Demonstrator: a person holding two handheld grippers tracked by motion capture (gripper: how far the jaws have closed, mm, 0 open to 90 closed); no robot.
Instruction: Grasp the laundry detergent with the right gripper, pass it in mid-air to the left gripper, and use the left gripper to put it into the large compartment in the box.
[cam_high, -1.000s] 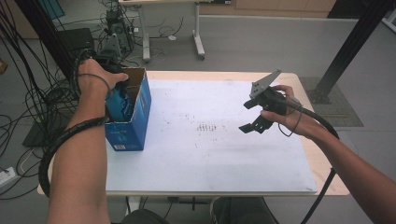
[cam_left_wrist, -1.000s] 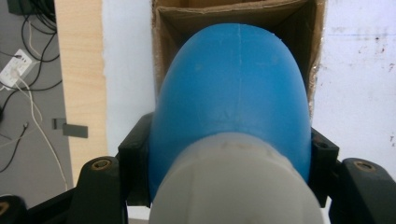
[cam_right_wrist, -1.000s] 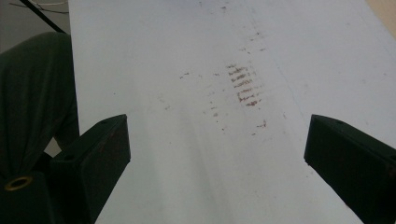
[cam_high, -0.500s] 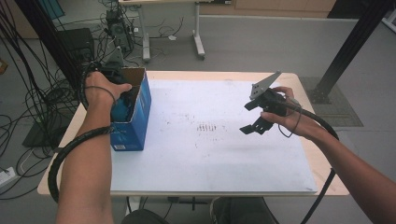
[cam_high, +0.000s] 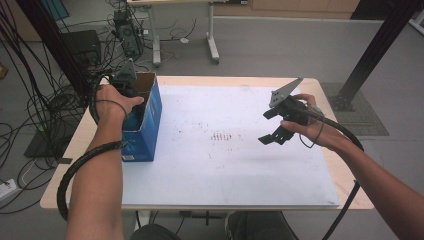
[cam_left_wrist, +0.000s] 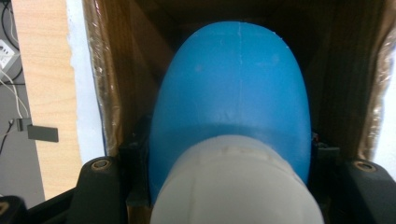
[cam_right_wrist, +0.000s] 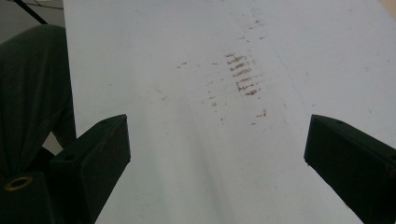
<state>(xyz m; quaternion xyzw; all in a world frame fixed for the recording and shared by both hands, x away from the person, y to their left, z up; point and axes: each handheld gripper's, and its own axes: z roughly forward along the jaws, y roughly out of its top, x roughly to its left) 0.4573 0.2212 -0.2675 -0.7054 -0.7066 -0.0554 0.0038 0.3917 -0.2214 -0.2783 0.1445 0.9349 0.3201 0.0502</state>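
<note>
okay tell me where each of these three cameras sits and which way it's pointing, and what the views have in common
High view: above the person's side, looking forward and down on the table; both forearms show.
Left gripper view: on the left gripper, looking into the cardboard box at the blue object it grips.
Right gripper view: on the right gripper, open, facing the white sheet.
Shared: high and left views show the box; high and right the stained sheet.

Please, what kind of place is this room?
Probably a lab or workshop for recording handling tasks. Bundles of cables hang at the left, electronic equipment sits on the grey floor, and a plain work table carries a white sheet.
</note>
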